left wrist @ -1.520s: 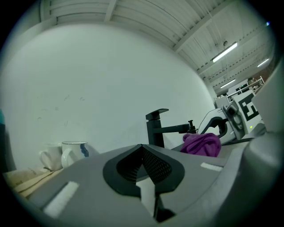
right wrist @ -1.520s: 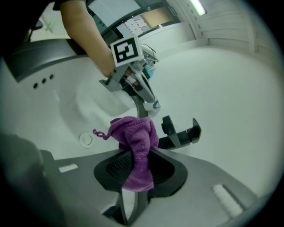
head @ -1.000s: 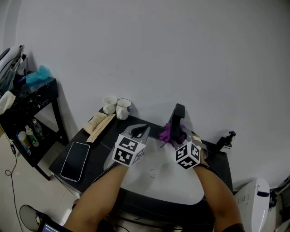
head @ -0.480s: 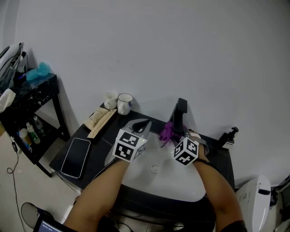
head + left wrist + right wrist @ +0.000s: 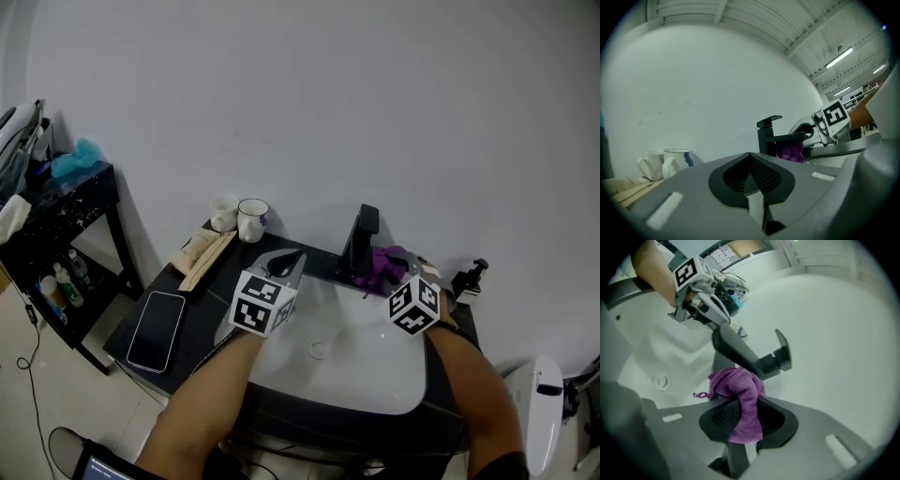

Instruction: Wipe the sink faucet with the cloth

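A black faucet [image 5: 359, 246] stands at the back rim of the white sink [image 5: 375, 375]. My right gripper [image 5: 401, 272] is shut on a purple cloth [image 5: 386, 264], which sits against the faucet's right side near its base. In the right gripper view the cloth [image 5: 740, 397] bunches between the jaws, just under the faucet [image 5: 750, 357] spout. My left gripper [image 5: 283, 266] hovers over the sink's left rim, shut with nothing in it. From the left gripper view the faucet [image 5: 768, 136] and cloth [image 5: 790, 151] lie ahead to the right.
Two mugs [image 5: 238, 217] stand at the back left of the dark counter [image 5: 202, 323], beside a folded beige item [image 5: 202, 253] and a phone [image 5: 156, 330]. A small black fitting [image 5: 468, 277] sits at the back right. A black shelf [image 5: 58, 202] with bottles stands at the left.
My right gripper has carried the purple cloth from the faucet's left front round to its right side. The left gripper has stayed almost still.
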`<state>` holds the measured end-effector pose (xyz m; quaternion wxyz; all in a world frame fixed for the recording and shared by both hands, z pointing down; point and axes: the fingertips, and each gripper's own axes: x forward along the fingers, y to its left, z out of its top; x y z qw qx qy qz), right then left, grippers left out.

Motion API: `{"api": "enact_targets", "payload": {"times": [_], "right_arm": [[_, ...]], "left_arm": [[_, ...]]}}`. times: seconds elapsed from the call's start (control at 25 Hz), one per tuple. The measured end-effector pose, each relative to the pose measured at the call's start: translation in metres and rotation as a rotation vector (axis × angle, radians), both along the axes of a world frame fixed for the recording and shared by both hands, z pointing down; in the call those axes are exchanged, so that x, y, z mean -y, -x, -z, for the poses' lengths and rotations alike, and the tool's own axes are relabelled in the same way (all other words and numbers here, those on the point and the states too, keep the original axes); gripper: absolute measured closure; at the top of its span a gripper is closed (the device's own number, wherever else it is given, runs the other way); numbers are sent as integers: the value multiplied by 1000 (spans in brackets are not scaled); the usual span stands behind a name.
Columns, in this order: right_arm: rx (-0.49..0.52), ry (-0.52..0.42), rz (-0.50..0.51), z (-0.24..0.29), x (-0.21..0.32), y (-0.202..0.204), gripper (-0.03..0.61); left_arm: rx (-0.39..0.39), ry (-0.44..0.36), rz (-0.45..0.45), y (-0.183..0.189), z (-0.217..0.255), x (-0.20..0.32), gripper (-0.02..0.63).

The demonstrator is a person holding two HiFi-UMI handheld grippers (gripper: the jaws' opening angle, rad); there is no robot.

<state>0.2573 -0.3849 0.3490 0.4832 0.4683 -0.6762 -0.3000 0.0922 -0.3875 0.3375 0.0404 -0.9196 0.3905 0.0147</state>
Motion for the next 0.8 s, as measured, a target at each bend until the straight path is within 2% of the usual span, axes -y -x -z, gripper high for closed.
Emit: {"api": "enact_targets", "payload": {"times": [0.2,0.4,0.52,0.68,0.8], "right_arm": [[19,-103,-47,56,11,-16,480],[-48,-195,-55,99,28,-12,480],[-86,-165,-62,94,40,-9,480],[-134,-106,-46,59,48,0,480],[-149,-104,-32,41,50,6,479]], "left_arm": [[15,0,0,-2,-2,-1,597],[12,3,-1,-2,-2,0,597],[7,3,-2,-2,-1,-1,597],[-4,1,-9,-3,1,-2,597],[-4,-7,-17,-4,3,-2,597]]}}
